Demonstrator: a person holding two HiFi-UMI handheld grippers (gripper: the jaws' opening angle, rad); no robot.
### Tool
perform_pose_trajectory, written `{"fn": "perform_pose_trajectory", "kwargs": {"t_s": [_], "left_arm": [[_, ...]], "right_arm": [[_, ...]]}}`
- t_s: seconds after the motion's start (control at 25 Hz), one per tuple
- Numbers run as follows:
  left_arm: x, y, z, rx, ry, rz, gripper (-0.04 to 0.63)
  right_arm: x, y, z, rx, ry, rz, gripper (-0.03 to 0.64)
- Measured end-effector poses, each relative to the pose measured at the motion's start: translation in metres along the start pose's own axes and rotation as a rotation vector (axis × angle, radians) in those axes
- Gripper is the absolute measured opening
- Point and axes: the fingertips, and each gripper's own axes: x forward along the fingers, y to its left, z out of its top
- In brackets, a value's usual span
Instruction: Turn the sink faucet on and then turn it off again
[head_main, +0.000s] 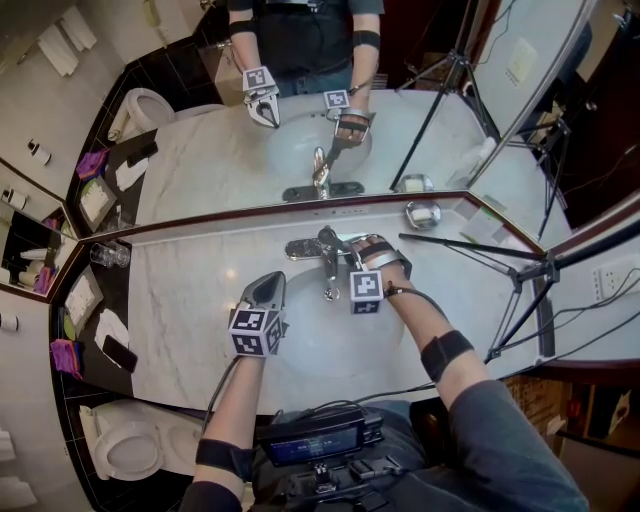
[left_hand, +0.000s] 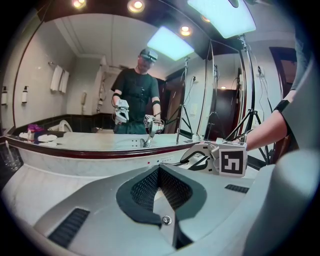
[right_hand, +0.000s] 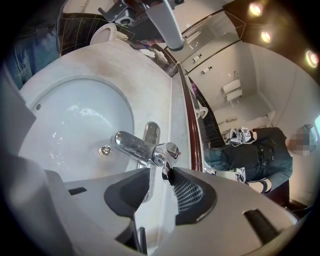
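The chrome faucet (head_main: 325, 256) stands at the back of the white sink basin (head_main: 300, 345). In the right gripper view its spout (right_hand: 131, 144) reaches over the drain (right_hand: 104, 150), and its lever (right_hand: 171, 151) points toward the camera. My right gripper (head_main: 342, 250) (right_hand: 160, 172) has the lever's end between its jaws. The lever lies against the right-hand pad (right_hand: 187, 192), and a narrow gap shows at the other pad. My left gripper (head_main: 266, 287) (left_hand: 159, 169) is shut and empty, held over the basin's front left, apart from the faucet.
A wall mirror (head_main: 250, 150) runs behind the marble counter (head_main: 180, 320). On the counter are glasses (head_main: 108, 255) at the left, a soap dish (head_main: 422, 213) at the right and a phone (head_main: 120, 352). A tripod (head_main: 520, 272) leans in from the right. A toilet (head_main: 125, 445) stands below left.
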Motion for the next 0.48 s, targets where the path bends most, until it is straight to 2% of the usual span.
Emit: {"fn": "perform_pose_trajectory", "kwargs": {"t_s": [0.48], "left_arm": [[0.0064,-0.0065,0.0013,0.002,0.003,-0.013,0.0]], "right_arm": [[0.0034,0.0029,-0.0011,0.007,0.019,0.0,0.149]]}}
